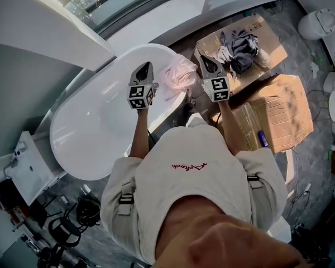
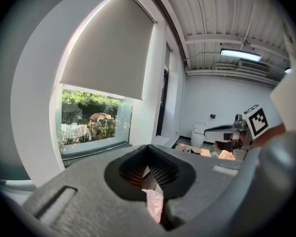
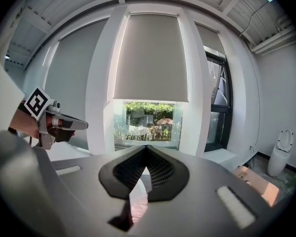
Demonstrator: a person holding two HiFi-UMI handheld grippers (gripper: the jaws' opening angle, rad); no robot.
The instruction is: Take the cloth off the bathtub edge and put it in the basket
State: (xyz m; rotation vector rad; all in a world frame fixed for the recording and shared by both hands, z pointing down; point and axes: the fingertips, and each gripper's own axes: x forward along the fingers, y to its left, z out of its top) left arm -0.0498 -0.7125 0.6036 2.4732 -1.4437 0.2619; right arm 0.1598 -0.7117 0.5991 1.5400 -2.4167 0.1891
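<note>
- The pink cloth (image 1: 178, 74) lies bunched over the bathtub (image 1: 95, 121) edge, between the two grippers. I judge it not yet lifted.
- The left gripper (image 1: 146, 66) and right gripper (image 1: 204, 58) flank it, jaws closed and empty, likely placed to pinch opposite sides.

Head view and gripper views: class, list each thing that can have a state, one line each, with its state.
left gripper: shut.
right gripper: shut.
bathtub: empty, no water seen.
cloth: draped over the bathtub edge, not lifted.
cardboard box: flaps open, dark clothes inside.
second box: closed.
roller blind: lowered most of the way.
</note>
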